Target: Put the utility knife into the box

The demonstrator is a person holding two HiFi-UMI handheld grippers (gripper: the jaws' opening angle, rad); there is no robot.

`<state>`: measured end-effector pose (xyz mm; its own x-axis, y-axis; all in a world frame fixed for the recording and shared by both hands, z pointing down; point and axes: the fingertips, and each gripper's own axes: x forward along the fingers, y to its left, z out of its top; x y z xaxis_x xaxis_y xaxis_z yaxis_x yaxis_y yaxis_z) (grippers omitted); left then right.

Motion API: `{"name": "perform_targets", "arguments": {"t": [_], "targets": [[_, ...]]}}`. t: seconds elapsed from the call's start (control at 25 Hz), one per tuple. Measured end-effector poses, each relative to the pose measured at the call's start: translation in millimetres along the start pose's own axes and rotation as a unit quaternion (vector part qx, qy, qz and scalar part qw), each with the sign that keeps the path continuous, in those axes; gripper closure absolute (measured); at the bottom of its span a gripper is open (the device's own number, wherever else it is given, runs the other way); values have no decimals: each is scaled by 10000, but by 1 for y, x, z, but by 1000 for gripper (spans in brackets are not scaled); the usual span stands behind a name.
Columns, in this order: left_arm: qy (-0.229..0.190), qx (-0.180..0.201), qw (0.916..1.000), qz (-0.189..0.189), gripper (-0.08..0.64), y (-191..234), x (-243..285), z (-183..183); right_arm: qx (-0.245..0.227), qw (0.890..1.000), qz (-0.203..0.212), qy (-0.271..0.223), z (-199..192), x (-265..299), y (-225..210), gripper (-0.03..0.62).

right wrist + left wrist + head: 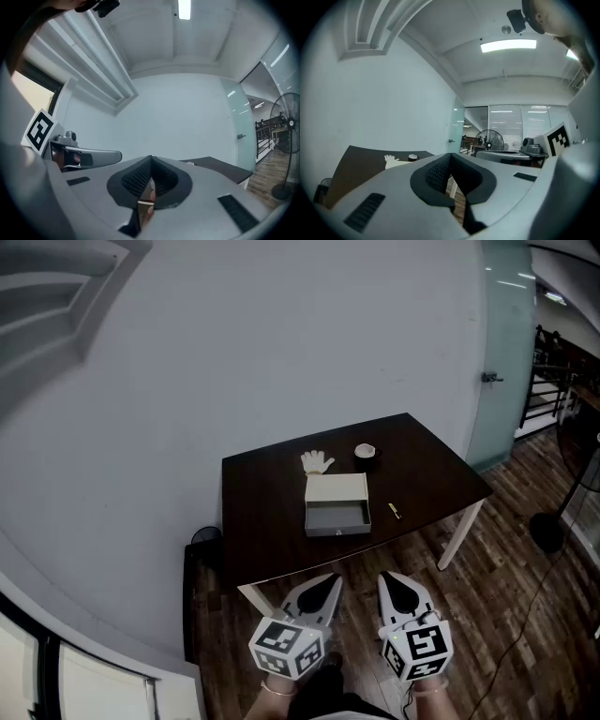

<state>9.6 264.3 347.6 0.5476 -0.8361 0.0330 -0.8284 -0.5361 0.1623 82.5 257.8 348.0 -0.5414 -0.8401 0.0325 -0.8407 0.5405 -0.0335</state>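
Grey left tongs and right tongs sit side by side at the bottom of the head view, each with its marker cube nearest the camera, over the wood floor in front of the surface. In the left gripper view the left tongs are closed tip to tip with nothing between them. The right gripper view shows the right tongs likewise closed and empty.

Beyond them, at frame centre, the box lies open on the dark surface, its grey hollow facing the camera and a cream part behind it. The knife lies on the surface just right of the box, apart from it and outside it, near the front edge. Further back, a white glove lies just behind the box, and a tape roll sits to the glove's right. A glass door stands at the upper right, beside a plain pale wall.
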Motion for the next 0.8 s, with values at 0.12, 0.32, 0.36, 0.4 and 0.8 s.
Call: {"name": "perform_targets", "arguments": {"t": [0.12,0.32,0.36,0.4,0.8], "targets": [[-13,-2,10000,-26,541,2,4,2,-66,10000,-44,60,-2,2,-1,586],[-10,-18,10000,-57,542,12,13,3,-15,10000,-21,42,-4,13,-2,584],[-6,-26,10000,-63,541,15,16,3,-10,10000,-18,32,-5,16,-2,584],[1,-33,10000,-70,541,17,18,2,-6,10000,-17,23,-5,19,-3,584],[73,-102,9998,-169,541,54,50,-1,105,9998,-152,14,-15,62,-19,584]]}}
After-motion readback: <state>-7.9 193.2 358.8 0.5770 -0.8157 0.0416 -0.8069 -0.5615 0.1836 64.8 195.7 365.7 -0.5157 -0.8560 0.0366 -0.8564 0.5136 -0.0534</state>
